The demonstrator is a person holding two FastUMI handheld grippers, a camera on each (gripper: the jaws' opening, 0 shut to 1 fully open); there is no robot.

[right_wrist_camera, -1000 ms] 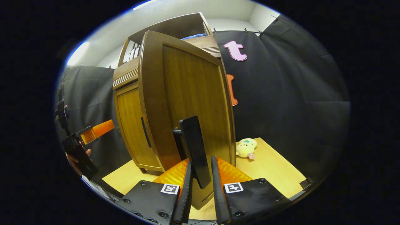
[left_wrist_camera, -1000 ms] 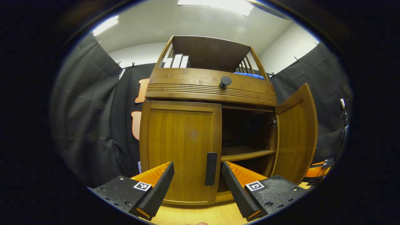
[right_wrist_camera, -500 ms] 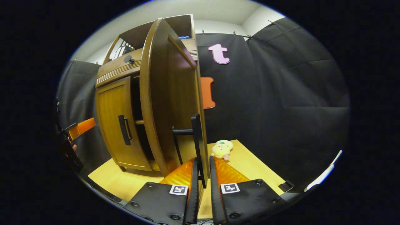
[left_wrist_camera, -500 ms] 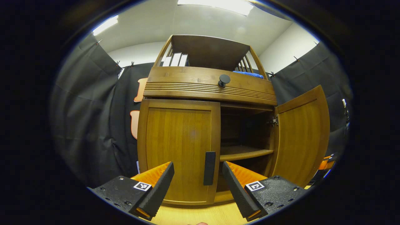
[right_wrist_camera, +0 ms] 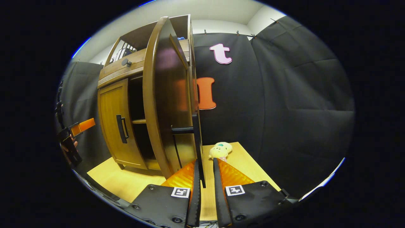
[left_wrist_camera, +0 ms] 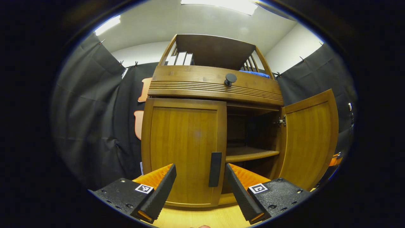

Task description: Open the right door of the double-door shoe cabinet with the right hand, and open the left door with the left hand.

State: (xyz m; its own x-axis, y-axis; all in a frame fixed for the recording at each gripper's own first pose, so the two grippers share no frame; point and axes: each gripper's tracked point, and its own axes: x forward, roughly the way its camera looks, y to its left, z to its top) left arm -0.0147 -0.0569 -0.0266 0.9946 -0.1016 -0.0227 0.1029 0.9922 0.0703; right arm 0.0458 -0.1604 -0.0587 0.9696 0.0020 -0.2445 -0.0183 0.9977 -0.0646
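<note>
While the left door (left_wrist_camera: 183,152) stays shut, no writing reads.

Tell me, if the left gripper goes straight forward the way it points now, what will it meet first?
Most likely the black handle of the closed left door: it stands between the open fingers of the left gripper, straight ahead. Depth is unclear, but nothing shows in between.
</note>
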